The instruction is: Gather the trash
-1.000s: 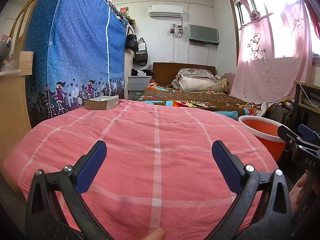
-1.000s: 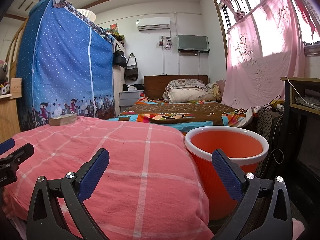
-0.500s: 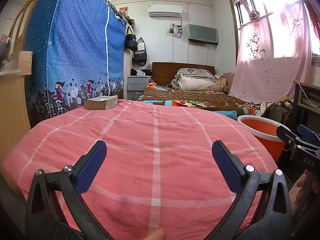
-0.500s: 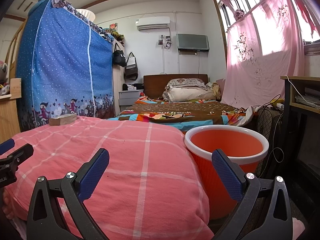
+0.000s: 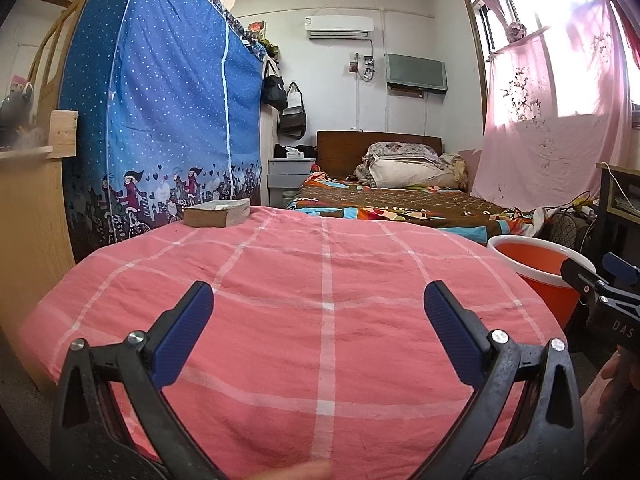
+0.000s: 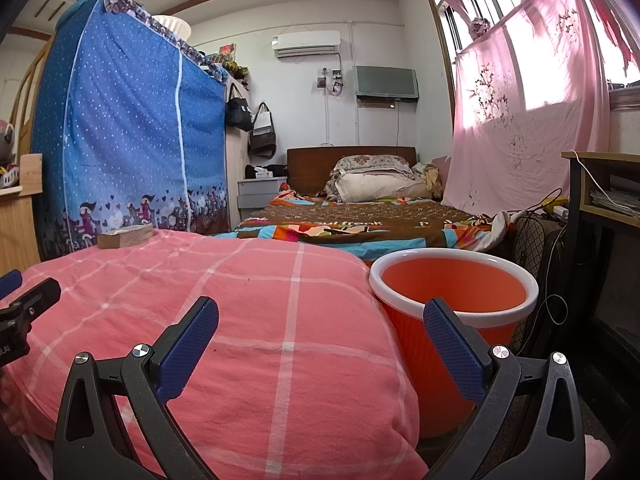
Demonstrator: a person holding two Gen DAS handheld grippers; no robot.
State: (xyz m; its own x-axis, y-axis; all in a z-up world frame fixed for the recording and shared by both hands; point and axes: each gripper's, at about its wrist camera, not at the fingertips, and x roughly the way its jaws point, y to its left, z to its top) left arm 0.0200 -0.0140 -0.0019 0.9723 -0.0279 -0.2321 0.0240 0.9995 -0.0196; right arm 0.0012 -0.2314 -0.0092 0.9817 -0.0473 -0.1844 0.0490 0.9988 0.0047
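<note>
The left hand-held gripper (image 5: 319,301) hangs over the near part of a pink checked quilt (image 5: 328,280), its two blue-padded fingers spread wide apart with nothing between them. The right hand-held gripper (image 6: 321,317) is likewise spread and empty, with its left finger over the quilt's right edge and its right finger (image 6: 452,344) in front of an orange bucket (image 6: 454,292) with a white rim. The bucket stands on the floor just beside the quilt's right side, and the part of its inside that shows is bare (the bottom is hidden by the rim). No loose trash can be made out on the quilt. At the quilt's far left corner lies a thick brown book (image 5: 217,213), flat, well apart from both grippers. Behind it stands a blue dotted fabric wardrobe (image 5: 160,120). Farther back is a bed with a patterned brown cover (image 6: 360,216) and pillows at a dark headboard. A pink curtain (image 6: 528,112) hangs at the window on the right. In the left view the right gripper's tip shows at the right edge, near the bucket
</note>
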